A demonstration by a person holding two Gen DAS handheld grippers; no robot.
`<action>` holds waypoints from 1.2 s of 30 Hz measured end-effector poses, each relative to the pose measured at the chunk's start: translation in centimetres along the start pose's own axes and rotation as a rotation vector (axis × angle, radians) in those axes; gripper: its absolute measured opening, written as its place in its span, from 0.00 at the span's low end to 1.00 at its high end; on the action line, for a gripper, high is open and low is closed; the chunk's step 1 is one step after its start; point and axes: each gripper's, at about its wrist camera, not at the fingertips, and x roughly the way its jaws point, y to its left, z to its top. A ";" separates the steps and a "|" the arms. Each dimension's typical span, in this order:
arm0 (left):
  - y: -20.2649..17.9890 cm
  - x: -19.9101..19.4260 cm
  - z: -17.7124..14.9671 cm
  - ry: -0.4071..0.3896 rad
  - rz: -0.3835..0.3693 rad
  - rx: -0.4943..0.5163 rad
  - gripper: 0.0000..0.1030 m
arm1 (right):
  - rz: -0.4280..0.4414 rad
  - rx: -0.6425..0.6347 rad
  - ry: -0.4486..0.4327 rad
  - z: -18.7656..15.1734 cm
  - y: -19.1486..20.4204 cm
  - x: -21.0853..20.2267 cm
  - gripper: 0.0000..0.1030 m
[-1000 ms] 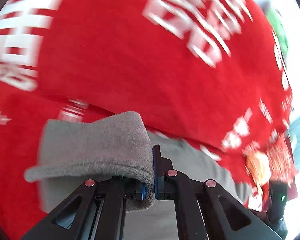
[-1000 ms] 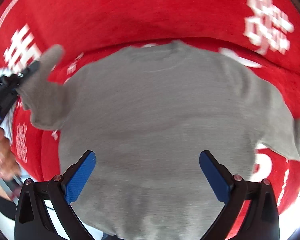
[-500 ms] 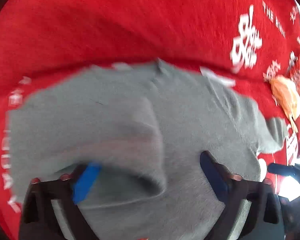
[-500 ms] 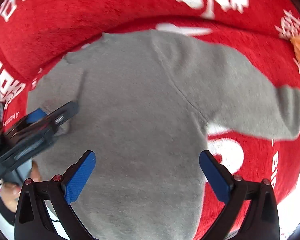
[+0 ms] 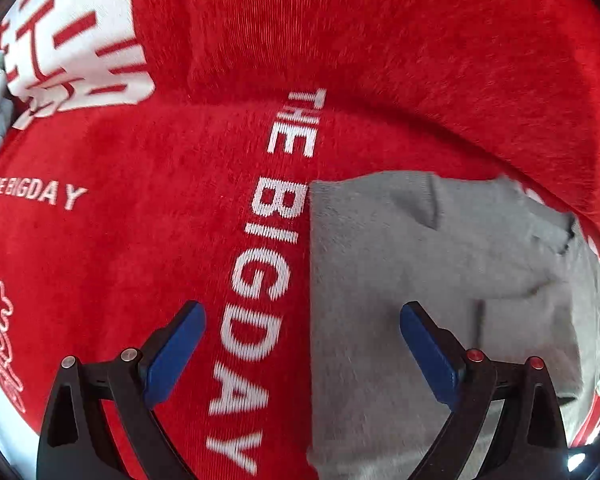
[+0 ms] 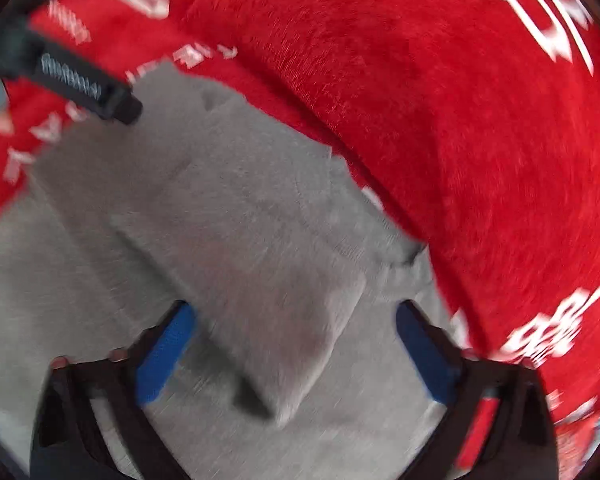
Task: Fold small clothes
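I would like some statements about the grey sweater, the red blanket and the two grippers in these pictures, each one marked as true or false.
1. The sweater is grey. True.
2. The blanket under it is blue with black letters. False: it is red with white letters.
3. The left gripper is clamped on a sleeve. False: its jaws stand wide open with nothing between them, and its left finger hangs over bare blanket.
4. In the right wrist view a folded sleeve lies across the body of the sweater, between the fingers of the right gripper. True; its pads do not press on it, though its jaws have just been closing.
5. The words "THE BIG DAY" can be read on the blanket. True.
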 end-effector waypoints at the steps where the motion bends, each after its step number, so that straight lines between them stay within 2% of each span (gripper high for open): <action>1: 0.0 0.4 0.0 0.014 -0.003 -0.007 0.95 | 0.005 0.008 0.010 0.2 -0.3 0.5 0.11; 2: -0.1 0.5 -0.1 0.019 -0.012 -0.017 0.95 | 0.056 0.065 0.023 0.1 -1.4 0.8 0.04; 3: -0.2 0.5 -0.2 0.023 -0.023 -0.030 0.95 | 0.117 0.168 0.018 -0.2 -3.1 0.7 0.06; 5: -0.4 0.5 -0.2 0.029 -0.029 -0.036 0.95 | 0.251 0.442 -0.030 -2.0 -7.5 -0.1 0.06; 6: -0.5 0.6 -0.3 0.038 -0.035 -0.041 0.95 | 0.338 0.634 -0.047 -4.2 -10.5 0.0 0.06; 7: -0.5 0.6 -0.3 0.047 -0.047 -0.049 0.93 | 0.393 0.770 -0.044 -5.9 -12.1 0.4 0.07; 8: -0.6 0.6 -0.4 0.048 -0.058 -0.052 0.84 | 0.444 0.921 -0.028 -8.1 -13.7 1.1 0.12; 9: -0.7 0.3 -0.4 0.038 -0.064 -0.047 0.63 | 0.493 1.064 -0.005 -10.6 -14.9 2.1 0.24; 10: -1.1 -0.2 -0.4 0.020 -0.082 -0.027 0.46 | 0.569 1.228 0.032 -13.8 -15.9 3.4 0.49; 11: -1.7 -0.7 -0.5 0.018 -0.124 0.002 0.16 | 0.593 1.288 0.047 -15.1 -16.1 3.7 0.60; 12: -2.2 -1.0 -0.4 0.016 -0.120 0.019 0.13 | 0.616 1.368 0.060 -16.8 -16.3 4.3 0.64; 13: -2.6 -1.5 -0.5 0.007 -0.104 0.044 0.09 | 0.645 1.436 0.068 -18.4 -16.4 4.8 0.62; 14: -2.9 -2.0 -0.7 -0.004 -0.098 0.065 0.09 | 0.662 1.463 0.065 -19.0 -16.4 4.9 0.58; 15: -3.1 -2.3 -0.8 -0.010 -0.099 0.073 0.09 | 0.662 1.493 0.064 -19.5 -16.6 4.8 0.36; 16: -3.1 -2.9 -1.0 -0.016 -0.103 0.083 0.09 | 0.653 1.511 0.079 -19.7 -16.7 4.9 0.07; 18: -2.9 -3.3 -1.2 -0.021 -0.092 0.095 0.09 | 0.695 1.531 0.072 -19.6 -16.9 4.9 0.08; 20: -1.6 -2.4 -1.0 -0.005 -0.065 0.099 0.09 | 0.700 1.473 0.049 -18.5 -17.0 4.9 0.08; 23: -0.6 -1.8 -0.9 -0.005 -0.082 0.080 0.10 | 0.571 1.270 0.065 -16.9 -16.9 4.6 0.08; 25: -0.6 -2.3 -1.2 -0.011 -0.071 0.073 0.10 | 0.504 1.203 0.101 -17.5 -17.1 5.5 0.08; 27: 0.1 -3.0 -1.3 -0.023 -0.040 0.055 0.10 | 0.516 1.242 0.106 -18.6 -17.6 5.9 0.08; 28: 0.2 -3.6 -1.3 -0.025 -0.027 0.051 0.10 | 0.494 1.257 0.118 -19.2 -18.0 5.5 0.16; 30: 0.8 -4.8 -1.3 -0.022 0.011 0.030 0.10 | 0.424 1.265 0.164 -20.4 -18.7 4.6 0.26; 33: 1.4 -6.9 -3.1 -0.010 -0.003 0.016 0.10 | 0.383 1.280 0.206 -21.9 -19.6 3.0 0.26; 36: 0.3 -8.5 -4.3 -0.023 -0.018 0.060 0.10 | 0.406 1.238 0.171 -22.1 -19.7 1.4 0.26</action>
